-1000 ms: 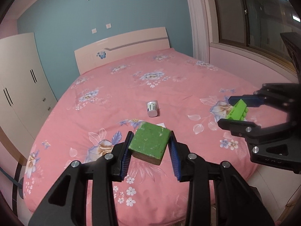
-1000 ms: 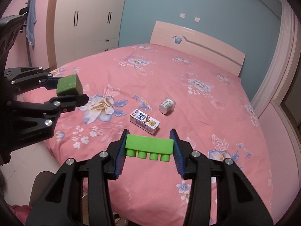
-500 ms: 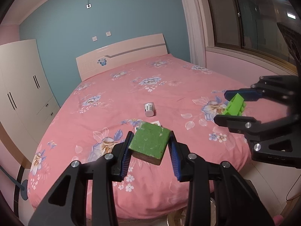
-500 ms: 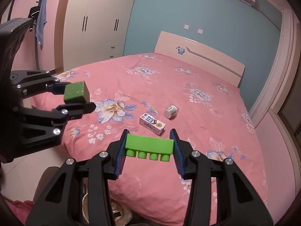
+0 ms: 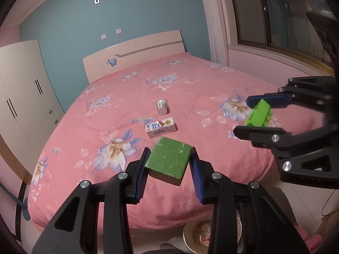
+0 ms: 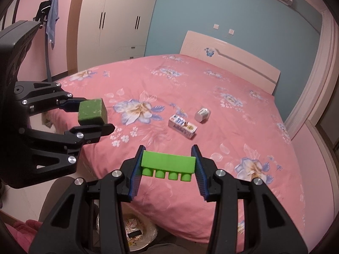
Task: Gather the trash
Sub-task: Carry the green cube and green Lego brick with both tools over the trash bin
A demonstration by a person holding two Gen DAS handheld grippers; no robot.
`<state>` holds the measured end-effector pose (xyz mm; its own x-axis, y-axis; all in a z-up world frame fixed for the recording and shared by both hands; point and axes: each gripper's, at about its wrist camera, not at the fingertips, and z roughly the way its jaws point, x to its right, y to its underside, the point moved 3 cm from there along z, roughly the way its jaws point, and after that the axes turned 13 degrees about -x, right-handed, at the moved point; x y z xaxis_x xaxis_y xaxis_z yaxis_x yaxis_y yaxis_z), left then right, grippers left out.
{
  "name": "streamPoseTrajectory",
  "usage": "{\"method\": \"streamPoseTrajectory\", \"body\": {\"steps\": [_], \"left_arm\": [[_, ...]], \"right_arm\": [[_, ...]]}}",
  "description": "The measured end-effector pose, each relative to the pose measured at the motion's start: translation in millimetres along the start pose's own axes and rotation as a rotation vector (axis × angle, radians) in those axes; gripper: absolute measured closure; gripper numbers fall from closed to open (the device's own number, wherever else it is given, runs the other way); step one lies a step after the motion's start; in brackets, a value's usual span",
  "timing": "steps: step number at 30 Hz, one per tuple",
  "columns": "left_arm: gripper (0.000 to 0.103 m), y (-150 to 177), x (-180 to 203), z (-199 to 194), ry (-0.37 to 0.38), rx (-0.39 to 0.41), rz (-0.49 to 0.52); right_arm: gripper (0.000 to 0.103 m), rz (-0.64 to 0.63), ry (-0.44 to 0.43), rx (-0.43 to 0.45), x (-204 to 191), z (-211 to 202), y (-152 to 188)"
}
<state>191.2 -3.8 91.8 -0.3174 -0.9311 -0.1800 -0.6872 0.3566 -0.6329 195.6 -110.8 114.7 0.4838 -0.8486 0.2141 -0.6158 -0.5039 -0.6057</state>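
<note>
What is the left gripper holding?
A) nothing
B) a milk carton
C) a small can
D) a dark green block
D: the left gripper is shut on the dark green block, while the carton and the can lie on the bed.

- left gripper (image 5: 168, 165) is held above the foot of the bed (image 5: 169, 97), blue pads clamped on a dark green block (image 5: 168, 162).
- right gripper (image 6: 168, 165) is level beside it, pinching a light green studded brick (image 6: 168, 162).
</note>
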Motion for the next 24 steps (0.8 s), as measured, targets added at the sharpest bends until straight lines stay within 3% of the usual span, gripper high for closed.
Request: {"method": "streamPoseTrajectory", "body": {"steps": [24], "left_arm": [[0.064, 85.7, 28.6, 100.1, 0.079, -0.252, -0.003]], "right_arm": [[0.058, 0.020, -0.101, -0.206, -40.5, 105.7, 75.8]]}}
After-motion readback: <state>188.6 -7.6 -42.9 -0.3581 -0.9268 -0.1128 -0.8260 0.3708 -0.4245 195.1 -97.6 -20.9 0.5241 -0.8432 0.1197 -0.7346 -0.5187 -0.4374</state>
